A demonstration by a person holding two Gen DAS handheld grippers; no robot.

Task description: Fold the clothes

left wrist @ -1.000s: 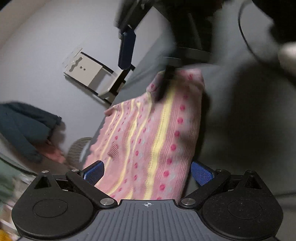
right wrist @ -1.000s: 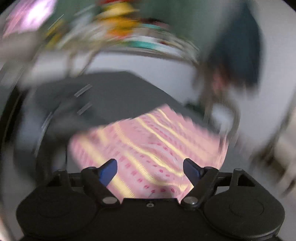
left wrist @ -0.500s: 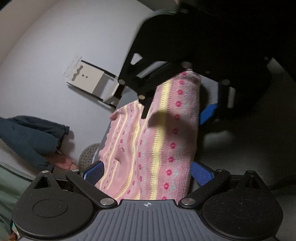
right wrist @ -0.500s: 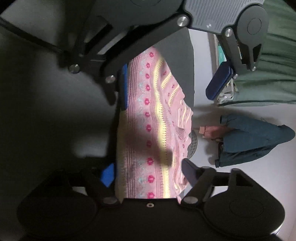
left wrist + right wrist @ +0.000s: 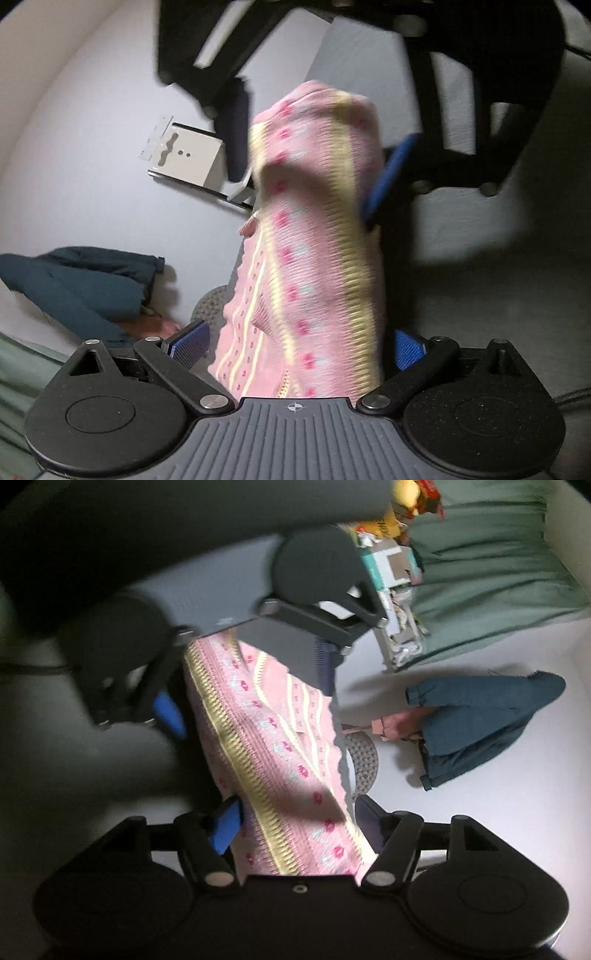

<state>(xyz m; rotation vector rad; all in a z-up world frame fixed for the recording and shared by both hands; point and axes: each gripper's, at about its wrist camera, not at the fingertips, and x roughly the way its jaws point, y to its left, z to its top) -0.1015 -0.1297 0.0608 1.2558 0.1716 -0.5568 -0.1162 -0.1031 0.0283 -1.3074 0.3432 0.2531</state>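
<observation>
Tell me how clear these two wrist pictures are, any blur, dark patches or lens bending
Left wrist view: the pink knit garment is motion-smeared, the right gripper a dark blur above it; fisheye curves the wall. Right wrist view: left half in deep shadow, the left gripper soft-edged, the garment's pattern sharper, the teal clothing on the bright floor fairly clear.

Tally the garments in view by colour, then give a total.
Pink knitted garment, stretched between the left gripper and right gripper: 1
Dark teal garment on the pale surface: 1
Small pink cloth beside it: 1
Total: 3
</observation>
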